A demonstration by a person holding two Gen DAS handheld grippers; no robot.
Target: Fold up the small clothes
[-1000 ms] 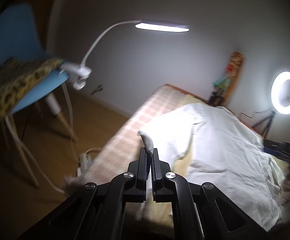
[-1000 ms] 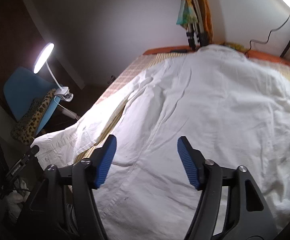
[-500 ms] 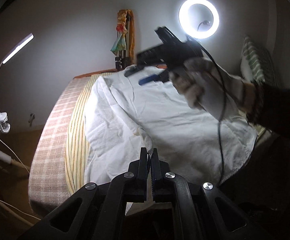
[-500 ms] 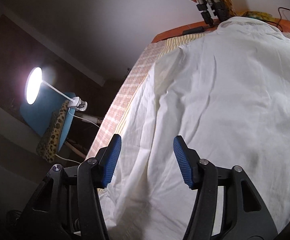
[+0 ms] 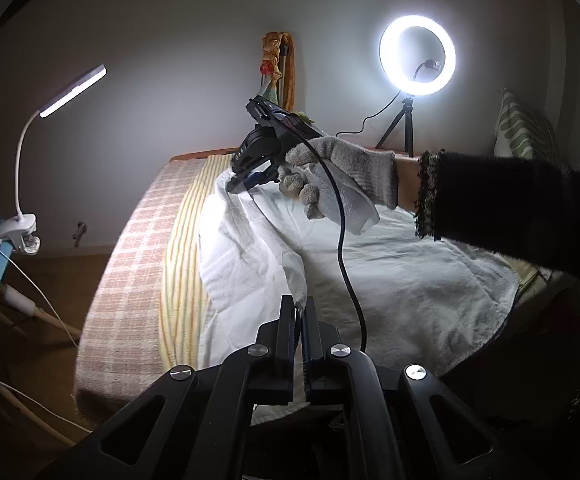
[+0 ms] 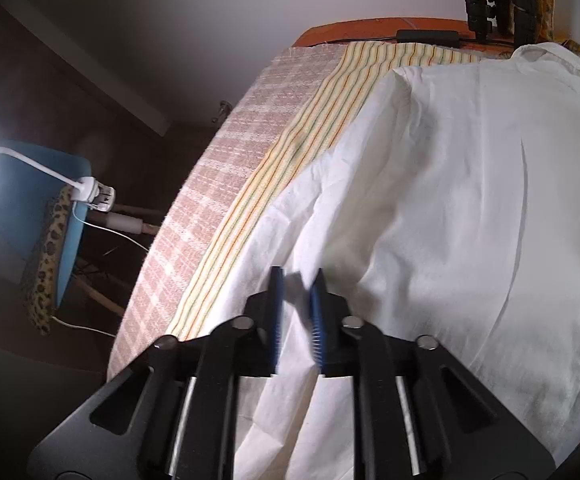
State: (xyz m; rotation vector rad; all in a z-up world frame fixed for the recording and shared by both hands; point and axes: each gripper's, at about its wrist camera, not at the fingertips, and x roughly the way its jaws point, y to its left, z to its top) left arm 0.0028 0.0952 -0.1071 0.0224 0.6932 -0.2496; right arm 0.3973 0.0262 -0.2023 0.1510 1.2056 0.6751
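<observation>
A white garment [image 5: 390, 272] lies spread over the bed. My left gripper [image 5: 300, 308] is shut on a corner of its near edge, and the cloth rises to the jaws. At the garment's far left edge, a gloved hand [image 5: 342, 176] holds my right gripper [image 5: 245, 186] with its tips down on the cloth. In the right wrist view the right gripper [image 6: 298, 280] is closing. Its blue pads [image 6: 277, 304] stand close together with a raised fold of the white garment [image 6: 470, 200] pinched between them.
The bed carries a striped yellow sheet [image 5: 181, 264] and a plaid blanket [image 5: 129, 280] along its left side. A black cable [image 5: 346, 272] hangs across the garment. A ring light [image 5: 417, 56] stands at the head and a clip lamp [image 5: 71, 90] on a blue chair [image 6: 21, 188].
My right gripper has dropped toward the garment's left edge and its jaws have gone from wide apart to nearly together on a fold. The left gripper swung round, still gripping the cloth.
</observation>
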